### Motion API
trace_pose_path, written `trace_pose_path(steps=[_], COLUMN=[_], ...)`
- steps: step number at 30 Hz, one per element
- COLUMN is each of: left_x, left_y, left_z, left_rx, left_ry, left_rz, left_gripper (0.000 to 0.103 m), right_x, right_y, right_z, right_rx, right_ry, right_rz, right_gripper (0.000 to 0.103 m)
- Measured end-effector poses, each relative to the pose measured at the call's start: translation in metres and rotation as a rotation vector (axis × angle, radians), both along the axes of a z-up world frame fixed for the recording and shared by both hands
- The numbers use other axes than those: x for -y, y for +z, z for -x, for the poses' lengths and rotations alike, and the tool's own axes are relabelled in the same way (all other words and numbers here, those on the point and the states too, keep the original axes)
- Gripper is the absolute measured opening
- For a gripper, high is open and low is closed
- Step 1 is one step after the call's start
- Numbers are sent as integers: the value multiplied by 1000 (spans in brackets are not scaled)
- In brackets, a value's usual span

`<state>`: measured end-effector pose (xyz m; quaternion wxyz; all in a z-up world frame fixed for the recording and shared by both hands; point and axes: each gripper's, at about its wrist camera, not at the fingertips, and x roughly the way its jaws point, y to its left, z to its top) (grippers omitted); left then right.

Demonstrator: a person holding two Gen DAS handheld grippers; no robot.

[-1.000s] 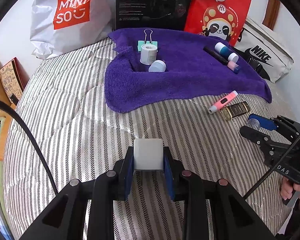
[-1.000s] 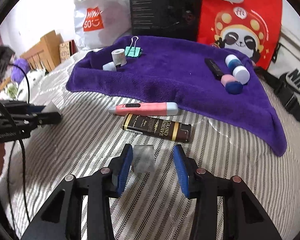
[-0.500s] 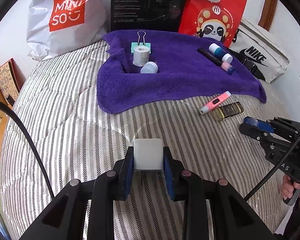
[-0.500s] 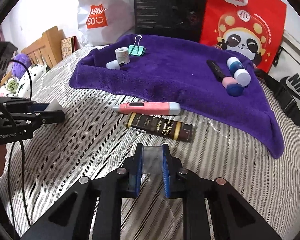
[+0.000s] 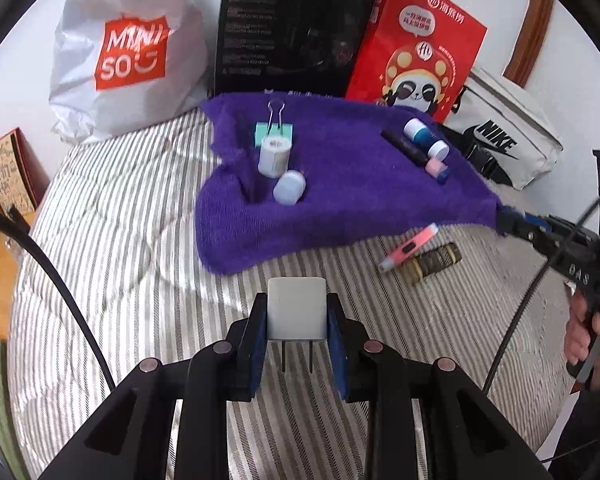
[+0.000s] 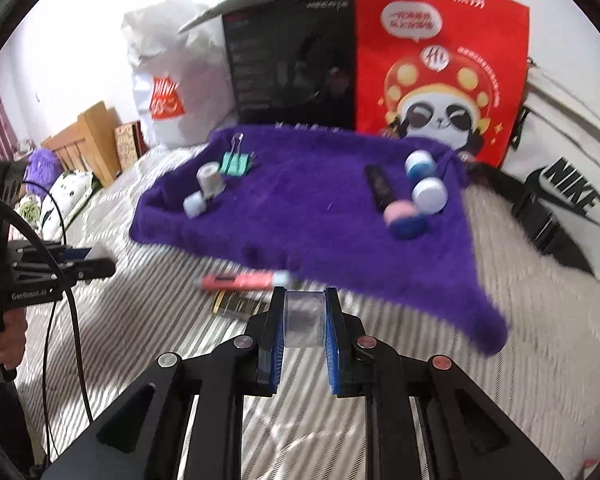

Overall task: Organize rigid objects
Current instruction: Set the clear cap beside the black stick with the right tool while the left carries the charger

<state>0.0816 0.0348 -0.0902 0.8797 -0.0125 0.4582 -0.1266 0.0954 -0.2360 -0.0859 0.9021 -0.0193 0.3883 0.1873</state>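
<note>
My left gripper (image 5: 297, 312) is shut on a white plug adapter (image 5: 297, 307) whose two prongs point down, held above the striped bed. My right gripper (image 6: 304, 312) is shut on a small clear plastic box (image 6: 303, 317), lifted off the bedding. A purple towel (image 5: 340, 192) (image 6: 320, 216) lies ahead, carrying a green binder clip (image 5: 274, 133), a white tape roll (image 5: 275, 157), a pale round lid (image 5: 289, 188), a black tube (image 5: 404, 147) and several small capped jars (image 6: 420, 192). A pink pen (image 5: 410, 247) (image 6: 240, 281) and a dark gold-lettered bar (image 5: 434, 262) (image 6: 240, 305) lie on the bed before the towel.
A white Miniso bag (image 5: 128, 52), a black box (image 5: 296, 28), a red panda bag (image 5: 416, 44) and a white Nike bag (image 5: 500, 140) line the wall behind the towel. A wooden headboard (image 6: 88, 140) and soft toys stand to the left. A hand (image 5: 592, 332) holds the other gripper's handle.
My right gripper closed on the clear box and lifted it toward the towel. My left gripper rose a little with the white adapter still held.
</note>
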Motion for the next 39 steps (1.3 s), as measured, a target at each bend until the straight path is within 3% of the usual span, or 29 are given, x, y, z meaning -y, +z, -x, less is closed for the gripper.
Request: trace_pose_path(steps=[16, 22, 28, 39], left_x=[36, 50, 52, 42], left_y=[67, 72, 53, 32], left_z=[-83, -122, -152, -167], left_rx=[86, 97, 77, 24], left_ry=[-61, -83, -90, -78], left_rz=[-9, -29, -30, -24], left_gripper=[26, 26, 26, 26], right_x=[16, 13, 14, -4], right_y=[76, 68, 42, -6], right_z=[-106, -135, -151, -167], right_rx=[96, 75, 10, -108], right_ry=[-24, -19, 16, 97], right_rz=[-31, -12, -23, 51], right_gripper=[17, 17, 17, 17])
